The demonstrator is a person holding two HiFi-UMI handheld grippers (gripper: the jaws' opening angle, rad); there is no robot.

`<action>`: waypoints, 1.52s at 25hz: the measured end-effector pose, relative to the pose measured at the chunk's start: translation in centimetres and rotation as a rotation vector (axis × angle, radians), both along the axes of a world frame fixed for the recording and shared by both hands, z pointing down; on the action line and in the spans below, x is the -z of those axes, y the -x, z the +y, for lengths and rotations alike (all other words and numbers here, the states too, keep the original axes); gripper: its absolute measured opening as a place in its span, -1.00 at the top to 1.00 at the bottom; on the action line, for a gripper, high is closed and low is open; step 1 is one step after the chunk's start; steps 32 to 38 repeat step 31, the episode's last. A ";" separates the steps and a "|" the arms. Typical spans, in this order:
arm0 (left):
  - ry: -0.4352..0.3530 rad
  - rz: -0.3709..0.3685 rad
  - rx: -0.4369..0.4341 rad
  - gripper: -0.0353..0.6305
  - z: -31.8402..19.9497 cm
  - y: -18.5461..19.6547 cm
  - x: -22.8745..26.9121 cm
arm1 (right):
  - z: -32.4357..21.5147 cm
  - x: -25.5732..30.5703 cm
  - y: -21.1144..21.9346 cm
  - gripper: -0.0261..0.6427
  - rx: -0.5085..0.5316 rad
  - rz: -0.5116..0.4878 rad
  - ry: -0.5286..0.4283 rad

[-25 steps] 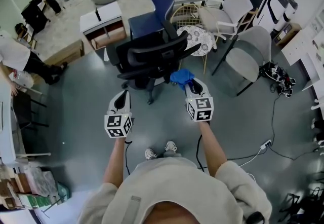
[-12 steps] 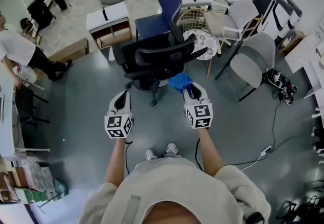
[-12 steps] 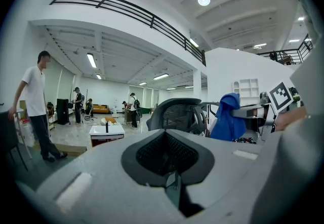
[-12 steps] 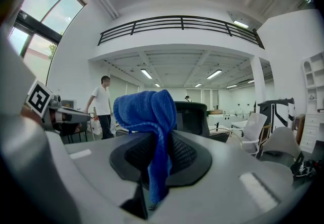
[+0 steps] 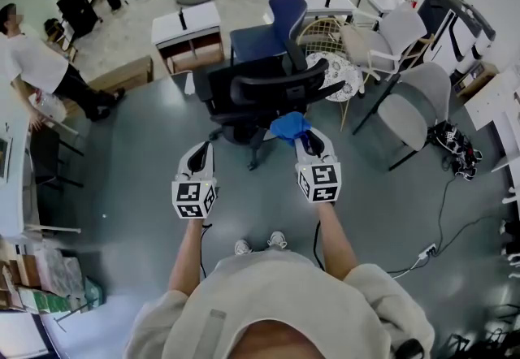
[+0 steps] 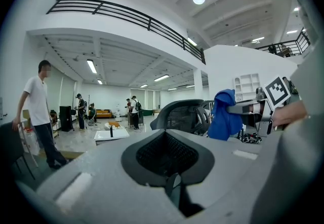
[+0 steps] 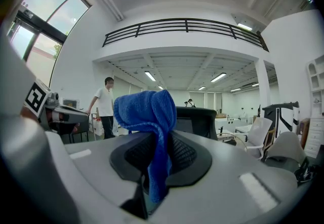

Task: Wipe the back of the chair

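The black mesh office chair (image 5: 260,93) stands just ahead of me with its back (image 5: 276,81) turned my way. My right gripper (image 5: 306,136) is shut on a bunched blue cloth (image 5: 290,126), held close to the lower right edge of the chair back; whether it touches is unclear. In the right gripper view the blue cloth (image 7: 148,116) hangs from the jaws, with the chair back (image 7: 197,119) behind it. My left gripper (image 5: 199,151) is shut and holds nothing, hovering left of the chair base. The left gripper view shows the chair (image 6: 179,115) and the cloth (image 6: 223,115) to its right.
A blue chair (image 5: 276,20), a wire side table (image 5: 335,71) and grey chairs (image 5: 410,105) crowd behind and to the right. White low tables (image 5: 187,28) stand further back. A person in a white shirt (image 5: 36,65) stands at the left. Cables (image 5: 443,227) trail across the floor on the right.
Both grippers keep nearly the same stance near the chair, the cloth still gripped. My view has drifted, and the person at the left has come further into view.
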State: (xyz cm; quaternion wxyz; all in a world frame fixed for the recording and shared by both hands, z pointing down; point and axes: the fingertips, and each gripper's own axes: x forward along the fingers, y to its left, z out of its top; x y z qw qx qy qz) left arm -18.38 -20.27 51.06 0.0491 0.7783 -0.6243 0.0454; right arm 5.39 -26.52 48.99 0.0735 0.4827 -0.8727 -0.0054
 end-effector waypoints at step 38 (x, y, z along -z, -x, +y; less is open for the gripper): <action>0.001 0.023 -0.002 0.88 -0.4 0.8 0.0 | 0.1 -1.8 -1.4 0.73 -0.060 0.001 0.045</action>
